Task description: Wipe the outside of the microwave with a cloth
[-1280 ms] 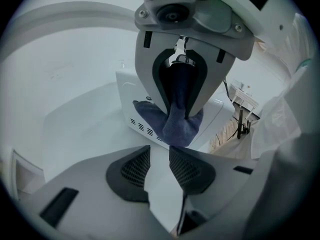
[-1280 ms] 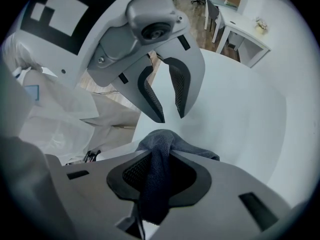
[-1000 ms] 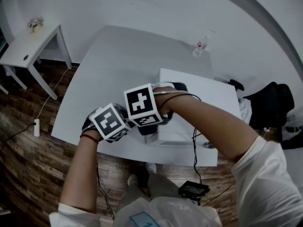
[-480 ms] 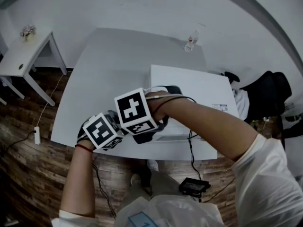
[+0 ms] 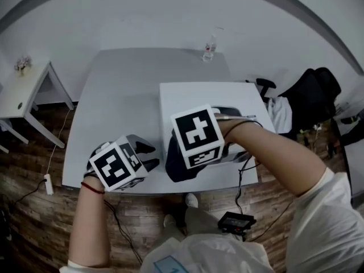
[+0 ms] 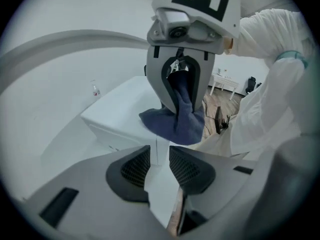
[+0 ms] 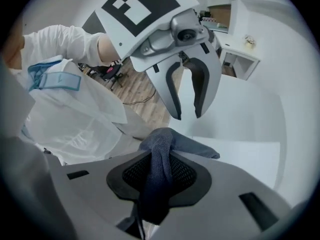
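Observation:
The white microwave point(image 5: 193, 98) stands on the grey table point(image 5: 125, 95), near its front right edge. My right gripper point(image 5: 183, 162) is above the microwave's front left corner, shut on a dark blue cloth point(image 5: 175, 168) that hangs from it. In the right gripper view the cloth point(image 7: 156, 176) is pinched between the pads of the right gripper point(image 7: 159, 171). My left gripper point(image 5: 149, 157) is to the left of the microwave, open with nothing in it. The left gripper view shows the left gripper point(image 6: 159, 164) with a gap between its pads, the cloth point(image 6: 175, 124) and the microwave point(image 6: 117, 114) ahead.
A small water bottle point(image 5: 210, 49) stands at the table's far edge. A white side table point(image 5: 23, 90) is at the left on the wooden floor. A black chair point(image 5: 313, 92) is at the right, and a black device point(image 5: 236, 222) with cables lies on the floor.
Both grippers have risen. The right gripper has carried the cloth to the right, away from the left gripper, so the two marker cubes no longer sit side by side.

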Tool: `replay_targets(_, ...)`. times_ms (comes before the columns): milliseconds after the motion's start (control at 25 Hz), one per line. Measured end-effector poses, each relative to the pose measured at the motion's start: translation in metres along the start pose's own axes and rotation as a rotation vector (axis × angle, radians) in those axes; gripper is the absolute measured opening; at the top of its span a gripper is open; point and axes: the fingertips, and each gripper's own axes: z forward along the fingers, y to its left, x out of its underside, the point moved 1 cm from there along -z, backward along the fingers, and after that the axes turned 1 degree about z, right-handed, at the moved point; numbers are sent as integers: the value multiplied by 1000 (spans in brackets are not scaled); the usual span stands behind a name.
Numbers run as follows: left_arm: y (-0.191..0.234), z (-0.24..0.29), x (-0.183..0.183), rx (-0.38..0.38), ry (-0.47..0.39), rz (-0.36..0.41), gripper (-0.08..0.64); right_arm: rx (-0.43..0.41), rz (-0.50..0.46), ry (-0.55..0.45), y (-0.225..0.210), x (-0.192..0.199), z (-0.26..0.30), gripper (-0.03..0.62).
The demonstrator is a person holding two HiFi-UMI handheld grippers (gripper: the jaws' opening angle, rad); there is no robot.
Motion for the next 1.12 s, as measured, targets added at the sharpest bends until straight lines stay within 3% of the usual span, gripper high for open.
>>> replay_targets(360, -33, 23, -134, 109, 0, 231, 126, 148, 165, -170, 8, 99, -63, 98)
replay_targets(560, -42, 63, -200, 141, 38, 299, 135, 234, 208, -258, 0, 179, -91, 99)
replay_targets(920, -20, 146, -318, 111, 78, 270, 152, 403, 310, -443, -43, 349, -132, 98)
replay_targets(1120, 8, 192, -362, 72, 160, 249, 152, 469, 447, -624, -78, 398, -123, 99)
